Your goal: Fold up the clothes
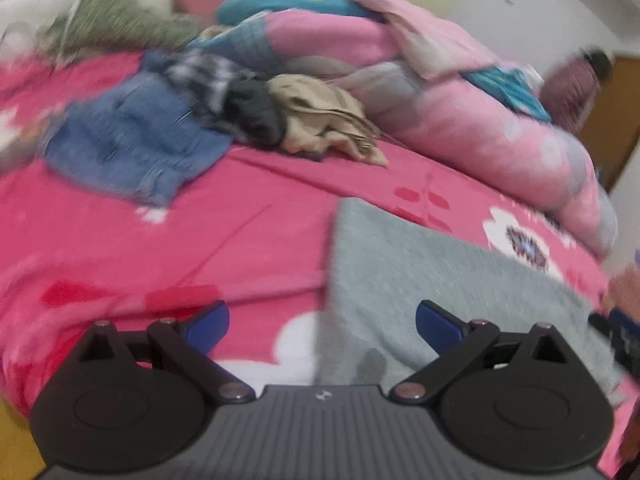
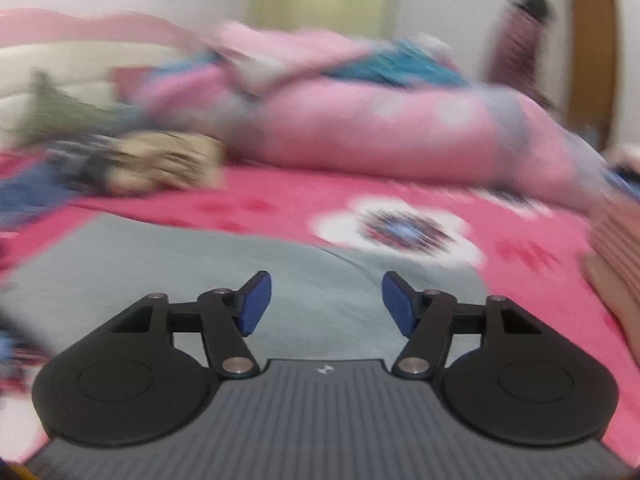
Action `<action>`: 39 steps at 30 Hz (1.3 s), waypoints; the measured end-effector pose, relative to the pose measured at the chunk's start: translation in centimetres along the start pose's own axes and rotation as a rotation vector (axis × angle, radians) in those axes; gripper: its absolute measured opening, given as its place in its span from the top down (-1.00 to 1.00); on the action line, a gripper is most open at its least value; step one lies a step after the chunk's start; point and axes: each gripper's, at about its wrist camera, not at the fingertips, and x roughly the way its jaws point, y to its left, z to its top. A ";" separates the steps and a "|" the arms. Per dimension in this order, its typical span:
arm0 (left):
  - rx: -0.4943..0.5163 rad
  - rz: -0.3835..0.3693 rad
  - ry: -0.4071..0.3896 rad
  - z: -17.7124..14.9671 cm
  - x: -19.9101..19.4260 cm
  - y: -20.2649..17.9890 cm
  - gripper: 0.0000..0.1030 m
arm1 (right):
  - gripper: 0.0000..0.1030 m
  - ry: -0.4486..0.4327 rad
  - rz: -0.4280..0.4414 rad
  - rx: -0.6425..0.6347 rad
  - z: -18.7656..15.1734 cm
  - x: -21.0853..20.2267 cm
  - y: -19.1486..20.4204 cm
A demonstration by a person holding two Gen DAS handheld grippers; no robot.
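Pink quilt (image 1: 472,120) heaped on flowered red bedsheet (image 1: 248,232).

No readable words, numbers or brand names appear in either view. The only mark is a small pale emblem, too small to make out, on the ribbed grey housing of the left gripper (image 1: 322,318) and on that of the right gripper (image 2: 326,304).
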 end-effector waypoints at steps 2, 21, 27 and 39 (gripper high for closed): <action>-0.040 0.003 0.015 0.3 0.1 1.2 -0.93 | -0.33 -0.031 0.104 -0.047 0.3 -0.7 2.7; -0.055 -0.102 0.099 -0.1 2.1 3.5 -0.12 | -0.38 -0.009 0.303 -0.842 -3.2 0.3 22.5; -0.057 -0.139 0.122 -0.1 2.8 3.4 -0.12 | -0.39 0.026 0.288 -0.876 -2.9 1.9 23.5; -0.053 -0.162 0.133 0.0 3.9 3.0 -0.12 | -0.06 0.053 0.247 -0.793 -2.3 3.8 24.0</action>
